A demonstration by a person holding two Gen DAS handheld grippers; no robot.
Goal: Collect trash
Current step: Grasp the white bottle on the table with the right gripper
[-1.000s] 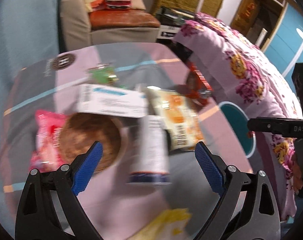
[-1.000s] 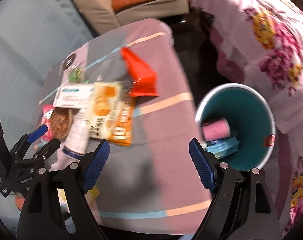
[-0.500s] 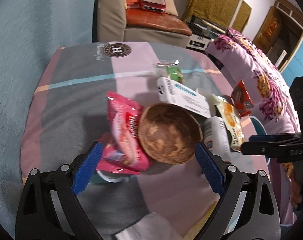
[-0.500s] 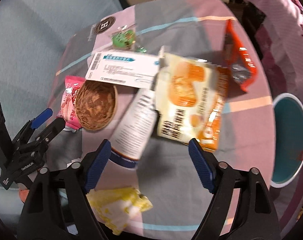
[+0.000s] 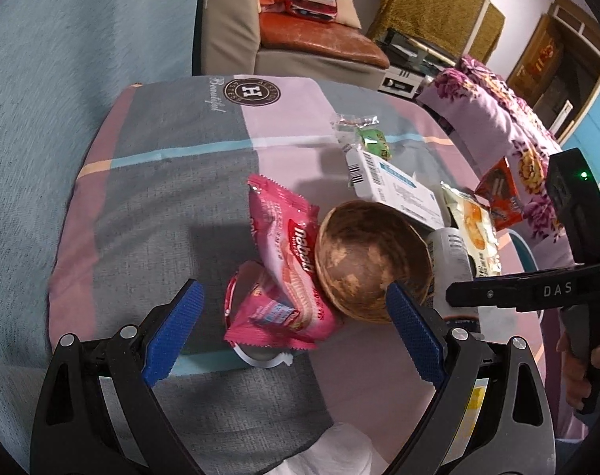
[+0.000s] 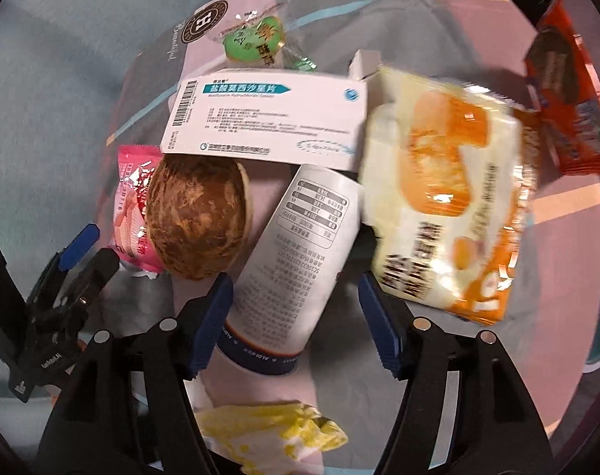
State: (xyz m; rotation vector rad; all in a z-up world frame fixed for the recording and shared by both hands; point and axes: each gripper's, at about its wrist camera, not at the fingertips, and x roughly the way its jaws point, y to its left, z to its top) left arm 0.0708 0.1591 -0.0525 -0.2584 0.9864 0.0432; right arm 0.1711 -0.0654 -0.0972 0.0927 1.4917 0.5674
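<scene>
Two grippers hang over a patchwork cloth littered with rubbish. Taking the brown coconut-shell bowl as the centre of the heap: a pink wafer packet leans against its left side, with a smaller pink wrapper below that and a white plastic ring poking out underneath. Behind the bowl lies a white medicine box with a teal band, and beyond the box a clear wrapper holding a green sweet. To the bowl's right a white cylindrical bottle lies on its side, and further right an orange-and-white bread bag, then a red snack wrapper at the cloth's edge. A crumpled yellow-and-white wrapper sits nearest me, below the bottle.

The left gripper has its blue pads spread wide, with the pink wrappers and the bowl's near edge in the gap; its right pad looks to be against the bowl's rim, but nothing is clasped. The right gripper points steeply down over the lower end of the bottle, jaws parted on either side of it; the left pad is right beside the bottle's wall, the right pad clear of it.
</scene>
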